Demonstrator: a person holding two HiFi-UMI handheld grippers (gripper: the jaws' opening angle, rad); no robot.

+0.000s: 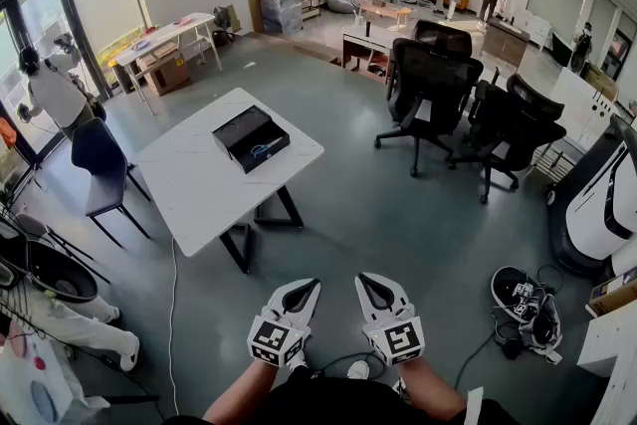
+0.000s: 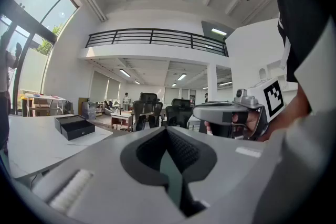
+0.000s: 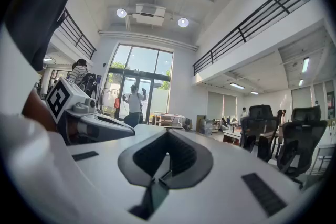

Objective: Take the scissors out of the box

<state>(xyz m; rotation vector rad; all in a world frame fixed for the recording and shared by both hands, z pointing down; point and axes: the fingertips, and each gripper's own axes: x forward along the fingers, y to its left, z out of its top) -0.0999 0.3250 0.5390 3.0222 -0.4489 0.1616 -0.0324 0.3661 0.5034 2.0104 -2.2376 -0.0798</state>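
One box (image 1: 269, 159) holds one pair of scissors (image 1: 264, 150)

Near six o'clock, the left gripper (image 1: 302, 290) and right gripper (image 1: 375, 288) are white with black tips and checkered cubes (image 1: 276, 338); the shirt (image 1: 328, 405) is black.

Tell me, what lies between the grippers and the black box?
In the head view: bare grey floor from the left gripper and right gripper to the white table, then bare tabletop up to the box.
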